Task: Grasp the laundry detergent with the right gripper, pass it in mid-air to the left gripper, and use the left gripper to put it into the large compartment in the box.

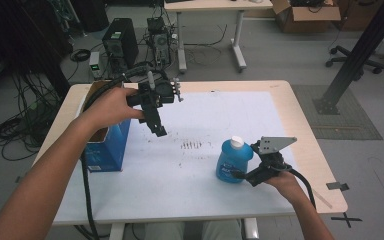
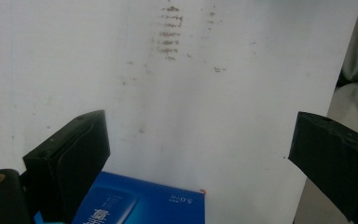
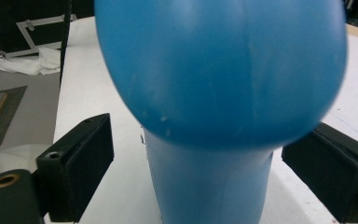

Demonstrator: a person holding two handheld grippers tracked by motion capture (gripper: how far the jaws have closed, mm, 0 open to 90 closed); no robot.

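A blue plastic bottle (image 1: 232, 162) with a white cap stands upright on the white mat (image 1: 205, 115) at the right front. My right gripper (image 1: 238, 176) reaches in level from the right, and its jaws flank the bottle's lower body. In the right gripper view the bottle (image 3: 219, 70) looms between the pads of my right gripper (image 3: 198, 172), with a gap showing beside the left pad (image 3: 91, 163). My left gripper (image 1: 159, 130) hangs open above the mat, pointing down, next to an open blue carton (image 1: 107, 147). In the left gripper view my left gripper (image 2: 198, 154) holds nothing, and the carton's corner (image 2: 140, 205) lies below.
Dark smudges (image 1: 191, 145) mark the middle of the mat. The wooden table's rim (image 1: 302, 120) frames the mat. Beyond the far edge stand computer towers (image 1: 120, 42) and tangled cables on the floor. A black post (image 1: 360, 50) rises at the right.
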